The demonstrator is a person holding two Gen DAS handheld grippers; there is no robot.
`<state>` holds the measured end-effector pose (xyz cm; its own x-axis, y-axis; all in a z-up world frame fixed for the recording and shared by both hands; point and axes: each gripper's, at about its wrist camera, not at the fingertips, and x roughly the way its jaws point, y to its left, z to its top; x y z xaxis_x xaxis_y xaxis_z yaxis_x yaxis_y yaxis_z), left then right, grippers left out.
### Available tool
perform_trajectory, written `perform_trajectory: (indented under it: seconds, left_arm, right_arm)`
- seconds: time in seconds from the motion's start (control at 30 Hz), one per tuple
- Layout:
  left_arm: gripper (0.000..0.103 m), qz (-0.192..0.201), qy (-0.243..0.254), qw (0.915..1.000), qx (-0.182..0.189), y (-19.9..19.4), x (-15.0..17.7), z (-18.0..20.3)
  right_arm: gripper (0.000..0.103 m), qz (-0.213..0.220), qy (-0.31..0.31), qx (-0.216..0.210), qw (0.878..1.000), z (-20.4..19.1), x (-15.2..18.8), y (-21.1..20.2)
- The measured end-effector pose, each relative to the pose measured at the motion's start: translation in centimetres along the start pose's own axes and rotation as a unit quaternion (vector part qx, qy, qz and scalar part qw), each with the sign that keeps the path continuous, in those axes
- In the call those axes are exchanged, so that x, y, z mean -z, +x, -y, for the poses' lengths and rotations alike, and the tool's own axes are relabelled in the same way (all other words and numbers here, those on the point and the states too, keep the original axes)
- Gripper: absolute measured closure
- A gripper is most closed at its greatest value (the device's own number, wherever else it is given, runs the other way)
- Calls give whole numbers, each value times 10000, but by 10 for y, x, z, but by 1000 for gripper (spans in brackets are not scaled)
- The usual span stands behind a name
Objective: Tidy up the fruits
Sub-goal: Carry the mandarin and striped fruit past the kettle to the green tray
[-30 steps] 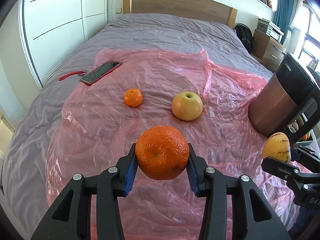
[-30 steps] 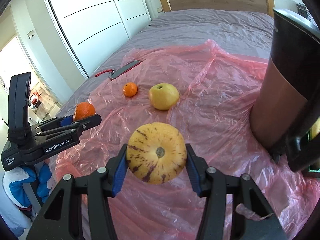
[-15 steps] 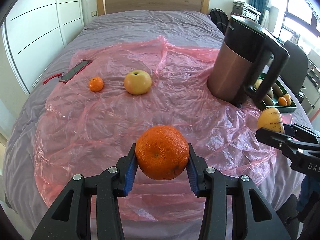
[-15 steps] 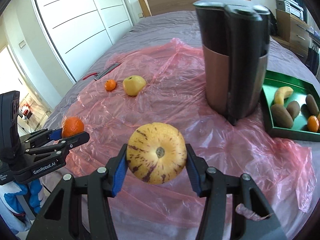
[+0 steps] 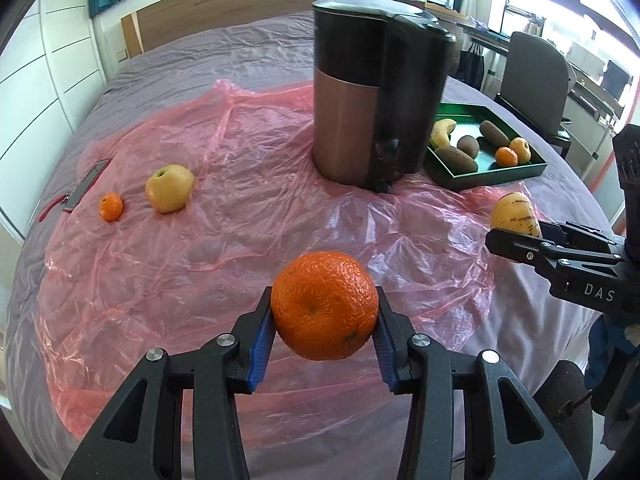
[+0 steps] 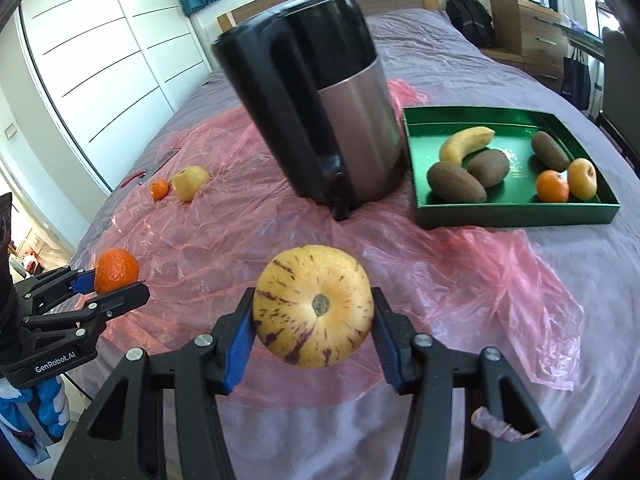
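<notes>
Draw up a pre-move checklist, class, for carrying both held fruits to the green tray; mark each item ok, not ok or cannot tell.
1. Left gripper shut on orange: ok.
2. Right gripper shut on striped melon: ok.
3. Green tray has bare floor for more fruit: ok.
4. Kettle stands between left gripper and tray: not ok.
5. Grip firmness: cannot tell.

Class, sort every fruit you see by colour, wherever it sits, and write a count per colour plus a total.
Orange (orange, small mandarin, tray mandarin): 3
Yellow (striped melon, apple, banana, small yellow fruit): 4
Brown (kiwis): 3
Total: 10
</notes>
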<state>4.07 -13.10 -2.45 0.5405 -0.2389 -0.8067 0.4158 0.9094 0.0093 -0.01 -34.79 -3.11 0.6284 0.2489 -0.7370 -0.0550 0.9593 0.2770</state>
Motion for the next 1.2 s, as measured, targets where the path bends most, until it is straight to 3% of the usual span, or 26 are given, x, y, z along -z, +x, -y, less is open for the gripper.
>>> perform_trajectory:
  seconds: [0.57, 1.2]
  left_arm:
    - [64, -63, 897, 9942, 593, 35, -54, 118]
    - [64, 66, 1425, 9875, 672, 116, -144, 203]
  right_arm:
    - [64, 314, 514, 558, 9966, 115, -19, -22]
    - [64, 462, 516, 940, 9932, 201, -92, 25]
